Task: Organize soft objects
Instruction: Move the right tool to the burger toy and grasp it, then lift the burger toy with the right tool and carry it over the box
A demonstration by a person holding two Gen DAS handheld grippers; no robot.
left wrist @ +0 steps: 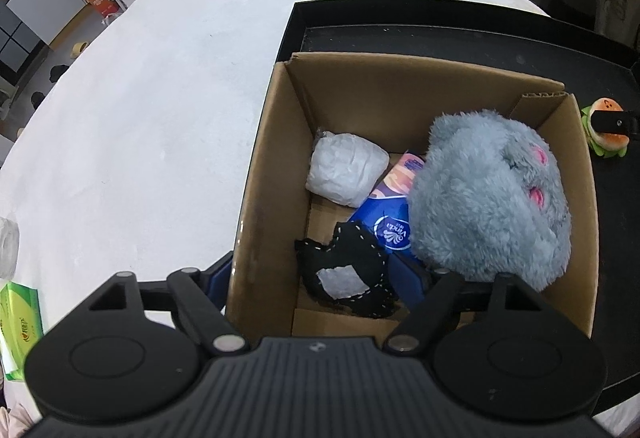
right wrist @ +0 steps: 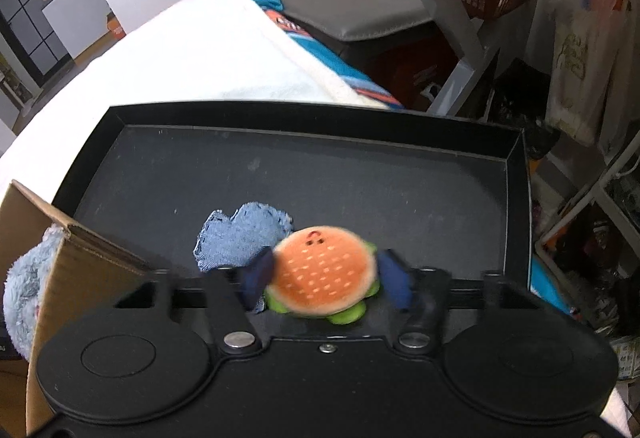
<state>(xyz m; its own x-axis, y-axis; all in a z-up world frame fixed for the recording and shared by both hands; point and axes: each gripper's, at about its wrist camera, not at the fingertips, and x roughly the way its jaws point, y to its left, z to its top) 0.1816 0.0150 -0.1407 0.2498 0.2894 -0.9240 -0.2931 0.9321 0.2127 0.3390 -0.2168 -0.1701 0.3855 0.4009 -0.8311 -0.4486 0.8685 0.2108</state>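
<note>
Now your right gripper [right wrist: 324,274] clamps the orange plush burger [right wrist: 324,270]; your left gripper [left wrist: 320,278] jaws gape over the brown cardboard box [left wrist: 400,86].

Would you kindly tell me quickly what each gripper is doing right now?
Left gripper: open, straddling the cardboard box wall.
Right gripper: closed on the orange plush burger toy.
</note>
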